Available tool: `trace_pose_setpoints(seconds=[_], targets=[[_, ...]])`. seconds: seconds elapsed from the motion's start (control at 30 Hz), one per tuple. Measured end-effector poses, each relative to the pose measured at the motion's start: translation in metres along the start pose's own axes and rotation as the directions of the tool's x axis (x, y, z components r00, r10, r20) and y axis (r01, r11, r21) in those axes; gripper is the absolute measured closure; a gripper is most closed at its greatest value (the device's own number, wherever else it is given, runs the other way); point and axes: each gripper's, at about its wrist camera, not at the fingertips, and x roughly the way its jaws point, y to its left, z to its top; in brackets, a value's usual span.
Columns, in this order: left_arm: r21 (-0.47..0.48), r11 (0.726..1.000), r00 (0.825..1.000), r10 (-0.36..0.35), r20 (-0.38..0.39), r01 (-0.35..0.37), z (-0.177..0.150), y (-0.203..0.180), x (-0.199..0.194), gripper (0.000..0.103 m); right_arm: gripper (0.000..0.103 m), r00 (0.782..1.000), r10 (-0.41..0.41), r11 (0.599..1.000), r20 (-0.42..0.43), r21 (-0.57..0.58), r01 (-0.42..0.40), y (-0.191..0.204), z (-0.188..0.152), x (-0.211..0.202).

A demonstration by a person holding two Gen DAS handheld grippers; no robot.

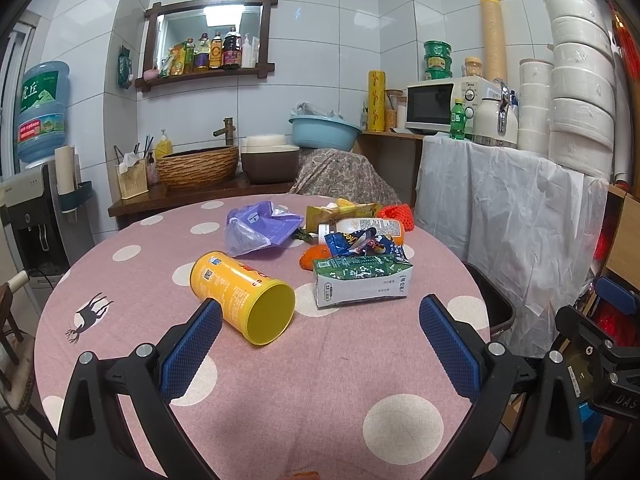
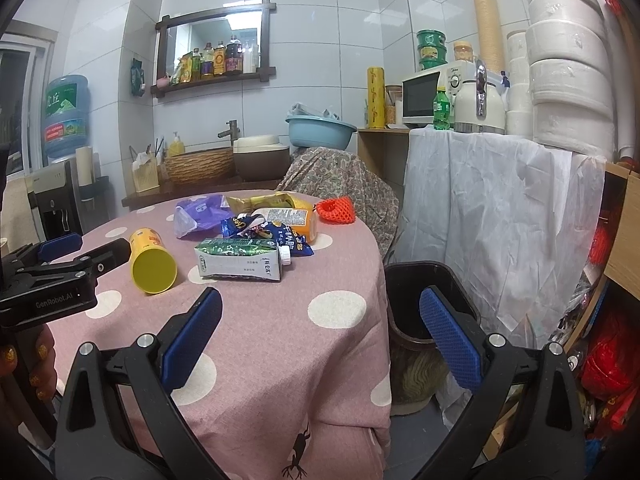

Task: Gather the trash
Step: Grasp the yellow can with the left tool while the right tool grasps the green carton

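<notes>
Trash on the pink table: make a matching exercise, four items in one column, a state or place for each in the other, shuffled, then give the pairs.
Items:
1. yellow canister
2. green-and-white carton
3. orange foam net
4. dark bin

States or places:
A. on the floor beside the table
B. on its side, open end toward the cameras
C. at the far edge of the table
D. lying flat, white cap on its spout

Pairs: 1-B, 2-D, 3-C, 4-A

Both the left gripper (image 1: 320, 322) and the right gripper (image 2: 320, 316) have black frames, silver screws and blue textured pads (image 2: 450, 340). White "GenRobot.AI" lettering marks the left one's side. The hand (image 2: 28, 364) holding it wears glittery gold nail polish.
</notes>
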Motion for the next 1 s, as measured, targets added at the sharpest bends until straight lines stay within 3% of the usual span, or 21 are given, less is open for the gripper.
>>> trace_pose_setpoints(seconds=[0.37,0.53,0.7,1.0], targets=[[-0.047,0.997,0.993,-0.066,-0.094,0.062,-0.005,0.015,0.021,0.005,0.005,0.998,0.061,0.997,-0.032,-0.054,-0.062,-0.001,0.011,0.026],[-0.064,0.997,0.985,-0.063,-0.159,0.053,-0.004,0.029,0.032,0.005,0.005,0.988,0.094,0.992,-0.12,-0.078,-0.103,0.005,0.008,0.054],[-0.097,0.994,0.979,-0.073,-0.191,0.055,-0.006,0.046,0.04,0.005,0.005,0.97,0.131,0.98,-0.206,-0.119,-0.157,0.014,0.001,0.08],[-0.23,0.972,0.96,-0.104,-0.26,0.043,0.005,0.089,0.061,0.005,0.005,0.913,0.287,0.918,-0.29,-0.188,-0.348,0.02,0.015,0.127]])
